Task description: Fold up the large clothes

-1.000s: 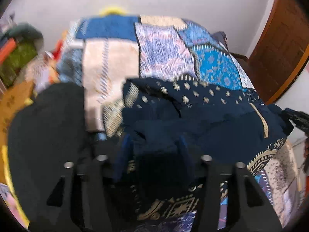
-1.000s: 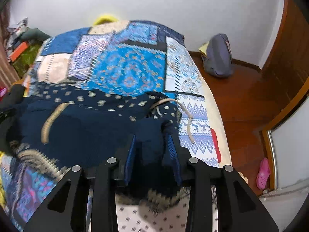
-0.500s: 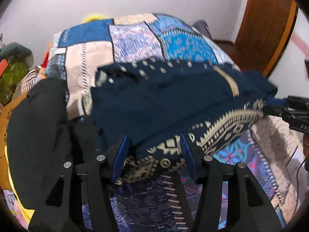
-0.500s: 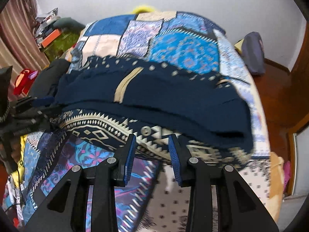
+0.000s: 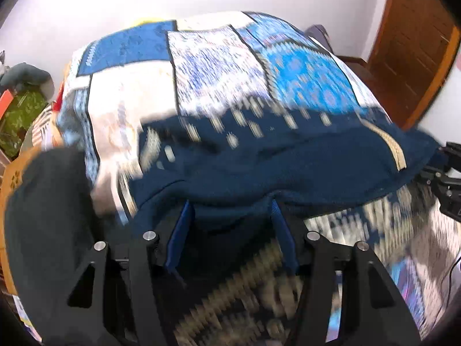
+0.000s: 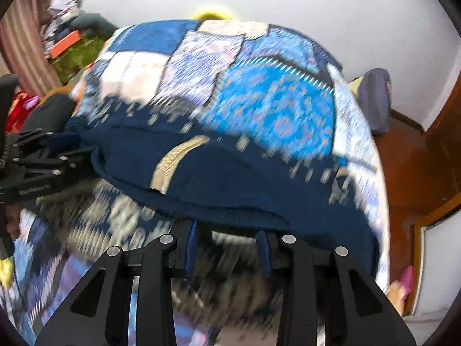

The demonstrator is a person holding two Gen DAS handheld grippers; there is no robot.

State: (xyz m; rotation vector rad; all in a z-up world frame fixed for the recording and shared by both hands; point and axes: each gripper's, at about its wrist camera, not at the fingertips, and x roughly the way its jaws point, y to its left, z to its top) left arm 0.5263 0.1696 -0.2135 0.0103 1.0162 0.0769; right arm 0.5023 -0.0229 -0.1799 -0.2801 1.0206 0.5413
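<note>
Navy garment (image 5: 288, 161) between both grippers' opening jaws.

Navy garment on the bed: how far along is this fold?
Done: one fold, the navy garment doubled over its patterned half. In hand: the left gripper and right gripper hold its near edge. Left: laying it flat on the bedspread, further folds.

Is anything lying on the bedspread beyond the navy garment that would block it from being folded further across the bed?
Nothing visible does. Beyond the navy garment the patchwork bedspread shows only its own pattern up to the far edge. The black cloth lies off to one side, at the bed's edge. The frames are motion-blurred, so small items could be missed.
</note>
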